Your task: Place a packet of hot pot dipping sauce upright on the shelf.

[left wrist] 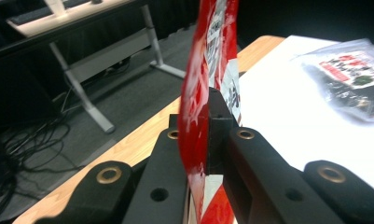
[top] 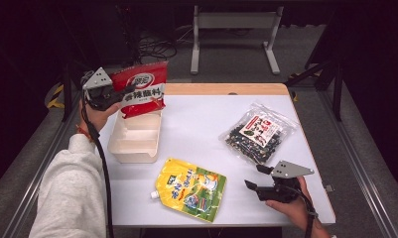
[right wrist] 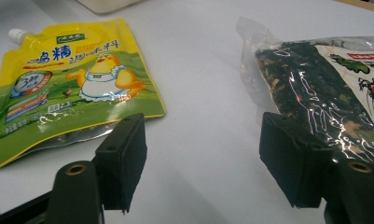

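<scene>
My left gripper (top: 118, 94) is shut on a red snack bag (top: 142, 89) and holds it upright above the far end of a cream open box (top: 129, 157) at the table's left. In the left gripper view the two jaws pinch the red bag (left wrist: 208, 51) edge-on. My right gripper (top: 256, 177) stands open near the front right of the table with nothing between its fingers. A yellow spout pouch (right wrist: 72, 79) lies flat to its left and a clear bag of dark dried food (right wrist: 334, 88) to its right. From above, the pouch (top: 191, 188) sits front centre and the clear bag (top: 258, 134) lies right of centre.
The white table (top: 201, 114) has a wooden strip along its far edge (top: 221, 89). Behind it on the floor stand a grey desk frame (top: 233, 29) and loose cables (top: 152, 47). The person's grey sleeve (top: 70, 193) comes in at the lower left.
</scene>
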Demonstrator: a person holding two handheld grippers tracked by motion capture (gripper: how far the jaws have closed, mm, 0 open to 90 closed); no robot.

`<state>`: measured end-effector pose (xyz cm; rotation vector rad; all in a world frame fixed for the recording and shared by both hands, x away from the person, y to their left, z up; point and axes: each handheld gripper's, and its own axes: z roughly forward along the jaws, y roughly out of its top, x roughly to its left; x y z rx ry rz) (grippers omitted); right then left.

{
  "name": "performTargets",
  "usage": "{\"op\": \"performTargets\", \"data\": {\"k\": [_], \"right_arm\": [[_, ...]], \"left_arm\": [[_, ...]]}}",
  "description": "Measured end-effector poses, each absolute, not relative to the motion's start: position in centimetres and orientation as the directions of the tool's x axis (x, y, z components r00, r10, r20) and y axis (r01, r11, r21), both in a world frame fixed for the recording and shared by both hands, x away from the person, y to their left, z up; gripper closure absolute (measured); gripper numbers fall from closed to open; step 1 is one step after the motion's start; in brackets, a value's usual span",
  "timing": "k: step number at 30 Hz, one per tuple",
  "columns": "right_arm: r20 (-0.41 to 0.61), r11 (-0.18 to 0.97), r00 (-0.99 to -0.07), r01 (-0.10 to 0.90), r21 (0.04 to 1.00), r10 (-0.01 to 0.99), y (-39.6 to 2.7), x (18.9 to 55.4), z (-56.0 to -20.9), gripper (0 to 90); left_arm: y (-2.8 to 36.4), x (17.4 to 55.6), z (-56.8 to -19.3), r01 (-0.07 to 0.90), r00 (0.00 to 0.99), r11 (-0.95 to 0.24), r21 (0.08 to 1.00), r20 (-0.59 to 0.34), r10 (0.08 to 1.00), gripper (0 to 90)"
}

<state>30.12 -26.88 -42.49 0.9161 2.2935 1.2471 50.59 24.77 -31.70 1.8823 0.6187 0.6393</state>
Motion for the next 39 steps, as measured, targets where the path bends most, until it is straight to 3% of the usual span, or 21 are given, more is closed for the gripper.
{"op": "performTargets", "data": {"k": [15,26,29,34,39], "right_arm": [[-0.011,0.402,-0.71,0.386,0.83,0.705,-27.2,29.3,-42.9,30.8],[-0.008,0.415,-0.719,0.392,0.821,0.695,-26.7,29.6,-43.2,30.4],[-0.006,0.423,-0.723,0.398,0.814,0.691,-26.6,29.7,-43.4,30.3],[-0.014,0.442,-0.742,0.383,0.811,0.67,-26.2,29.8,-43.4,33.8],[-0.006,0.441,-0.747,0.386,0.81,0.664,-26.2,29.9,-43.5,33.3]], "left_arm": [[25.0,52.4,-33.6,0.175,0.732,-0.359,0.917,0.122,0.67,90.0],[25.4,53.9,-33.9,0.167,0.694,-0.377,0.911,0.163,0.702,89.8],[25.5,54.5,-34.9,0.195,0.687,-0.33,0.924,0.112,0.718,87.6],[24.8,54.5,-36.4,0.234,0.675,-0.334,0.913,0.095,0.732,75.8],[25.5,54.0,-37.2,0.278,0.663,-0.342,0.898,0.078,0.744,76.6]]}}
